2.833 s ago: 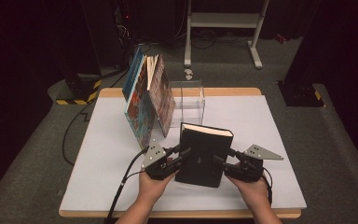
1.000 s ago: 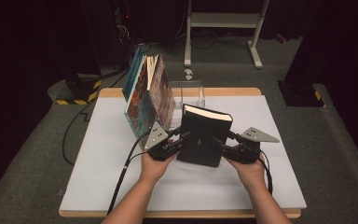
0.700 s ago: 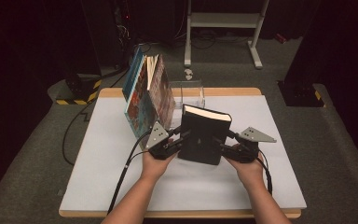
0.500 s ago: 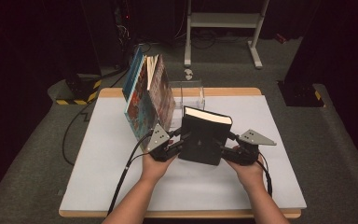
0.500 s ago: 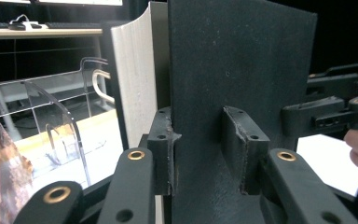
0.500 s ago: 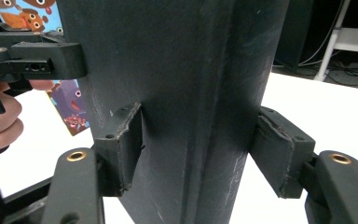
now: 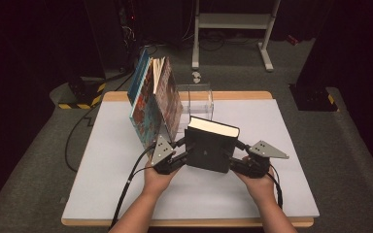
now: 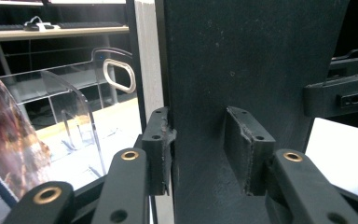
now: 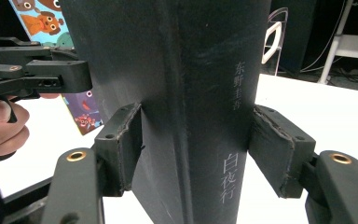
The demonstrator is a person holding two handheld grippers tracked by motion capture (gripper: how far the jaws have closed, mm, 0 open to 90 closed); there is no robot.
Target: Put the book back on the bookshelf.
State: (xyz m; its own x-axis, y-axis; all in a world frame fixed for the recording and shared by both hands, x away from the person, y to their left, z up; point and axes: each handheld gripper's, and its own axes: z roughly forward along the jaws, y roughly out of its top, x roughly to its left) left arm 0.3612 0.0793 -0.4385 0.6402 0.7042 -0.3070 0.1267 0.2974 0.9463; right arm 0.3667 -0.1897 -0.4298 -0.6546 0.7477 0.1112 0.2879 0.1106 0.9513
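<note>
Hidden: the black book (image 7: pixel 211 148) covers both sets of fingertips in the high view, and its lower edge blocks the bench (image 7: pixel 102 160) behind it; in both gripper views its top and bottom run off the frame.
Hard to read: pale characters run down the spine in the right gripper view; the leaning books' covers are too small to read from above.
Black book: one, upright at the centre of the high view, page edges showing pale along the top, held just right of the leaning books.
Left gripper (image 8: pixel 205 149): one, at the book's left side; its jaws have just been opening. Left pad sits at the page edge, right pad lies against the cover; I cannot tell whether they press.
Right gripper (image 9: pixel 191 149): one, clamped across the spine, a pad flat on each side.
Clear rack (image 7: pixel 199 97): one, upper centre of the high view, its visible slot empty.
Leaning books (image 7: pixel 155 104): a few, tilted against the rack at upper left; exact count unclear.
</note>
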